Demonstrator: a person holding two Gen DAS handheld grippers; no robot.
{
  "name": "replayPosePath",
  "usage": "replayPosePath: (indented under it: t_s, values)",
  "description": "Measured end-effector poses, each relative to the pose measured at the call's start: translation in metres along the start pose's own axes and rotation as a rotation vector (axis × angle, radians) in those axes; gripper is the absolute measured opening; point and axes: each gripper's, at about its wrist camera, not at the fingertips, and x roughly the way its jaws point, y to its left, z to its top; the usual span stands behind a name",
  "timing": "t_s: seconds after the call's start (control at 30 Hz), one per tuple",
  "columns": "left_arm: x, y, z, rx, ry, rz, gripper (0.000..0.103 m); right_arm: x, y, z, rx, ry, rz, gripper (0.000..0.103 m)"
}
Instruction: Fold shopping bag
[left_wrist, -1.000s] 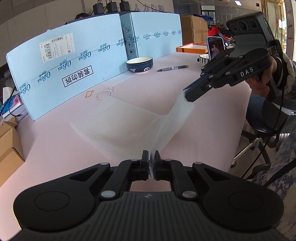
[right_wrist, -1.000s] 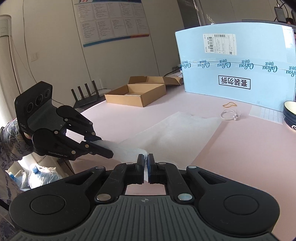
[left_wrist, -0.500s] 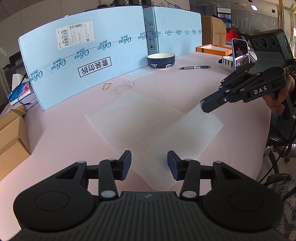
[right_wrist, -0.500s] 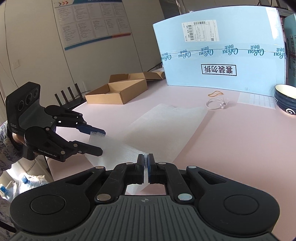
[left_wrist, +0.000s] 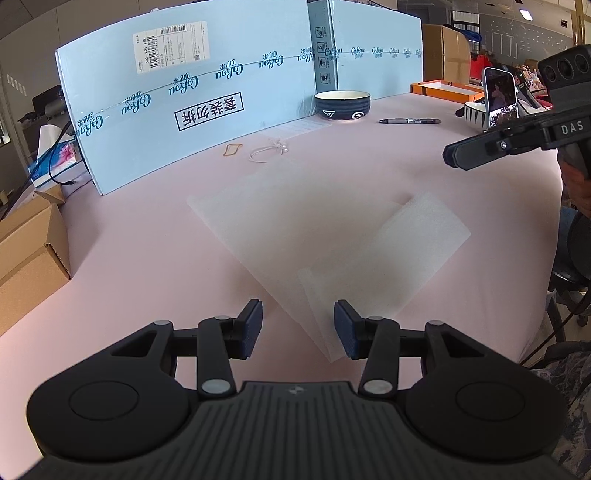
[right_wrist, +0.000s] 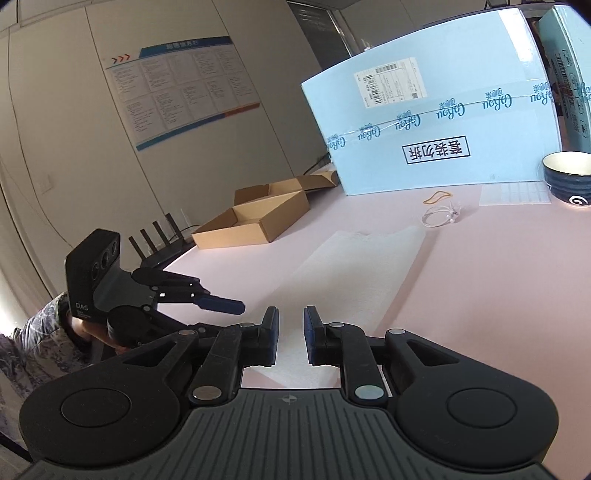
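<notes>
The translucent white shopping bag (left_wrist: 325, 236) lies flat on the pink table (left_wrist: 147, 258), one flap folded over its near right part. My left gripper (left_wrist: 298, 325) is open just above the bag's near corner, with nothing between its pads. In the right wrist view the bag (right_wrist: 351, 269) stretches away ahead of my right gripper (right_wrist: 291, 332). Its jaws are opening with a small gap, the pads press on nothing, and the bag lies on the table below. The right gripper (left_wrist: 452, 157) hovers above the table, clear of the bag. The left gripper (right_wrist: 231, 314) is low at the left.
Two big light-blue cartons (left_wrist: 192, 110) stand along the far side. Near them are a dark bowl (left_wrist: 342, 105), a pen (left_wrist: 410, 120), a rubber band (left_wrist: 232, 148) and a white cord (left_wrist: 266, 151). A phone (left_wrist: 500, 96) and an orange tray (left_wrist: 443, 88) are at the far right. An open cardboard box (right_wrist: 258, 218) is at the left.
Both grippers have let go of the bag: the left opened first, then the right parted its jaws. The lifted flap has dropped flat, and the right gripper has pulled up and away.
</notes>
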Motion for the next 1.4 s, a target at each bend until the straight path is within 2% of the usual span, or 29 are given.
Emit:
replayPosePath:
  t_s: [0.13,0.3,0.37,0.43,0.53,0.63,0.7,0.73,0.83,0.9,0.93,1.03,1.4]
  values:
    - [-0.001,0.0,-0.002,-0.016,-0.011,0.003,0.041,0.02,-0.005,-0.011,0.032,0.071,-0.019,0.012]
    - [-0.007,-0.001,-0.007,-0.041,-0.032,0.012,0.041,0.034,-0.014,-0.017,0.071,0.091,-0.034,0.012]
    - [-0.012,-0.001,-0.008,-0.048,-0.048,0.02,0.041,0.041,-0.018,-0.019,0.085,0.108,-0.044,0.009]
    - [-0.023,-0.004,-0.007,-0.061,-0.095,0.028,0.041,0.043,-0.023,-0.02,0.113,0.107,-0.043,0.008]
    - [-0.042,-0.009,0.0,-0.103,-0.2,-0.012,0.041,0.043,-0.029,-0.022,0.16,0.105,-0.034,0.007]
    - [-0.046,-0.016,0.009,-0.156,-0.308,-0.111,0.041,0.043,-0.03,-0.026,0.177,0.085,-0.033,0.007]
    - [-0.031,-0.026,0.013,-0.169,-0.295,-0.152,0.041,0.042,-0.03,-0.028,0.185,0.073,-0.033,0.007]
    - [-0.02,-0.03,0.014,-0.172,-0.267,-0.146,0.04,0.041,-0.03,-0.029,0.188,0.068,-0.034,0.007]
    - [0.01,-0.032,0.007,-0.191,-0.167,-0.105,0.036,0.038,-0.027,-0.033,0.177,0.048,-0.045,0.007]
    - [0.02,-0.027,-0.003,-0.216,-0.126,-0.04,0.033,0.037,-0.025,-0.034,0.168,0.037,-0.05,0.007]
    - [0.018,-0.023,-0.007,-0.226,-0.145,-0.024,0.029,0.037,-0.025,-0.035,0.167,0.032,-0.051,0.007]
    - [0.012,-0.017,-0.018,-0.236,-0.153,0.022,0.029,0.036,-0.025,-0.037,0.164,0.019,-0.051,0.007]
    - [0.009,-0.014,-0.03,-0.272,-0.197,0.024,0.03,0.034,-0.019,-0.044,0.117,-0.035,-0.072,0.007]
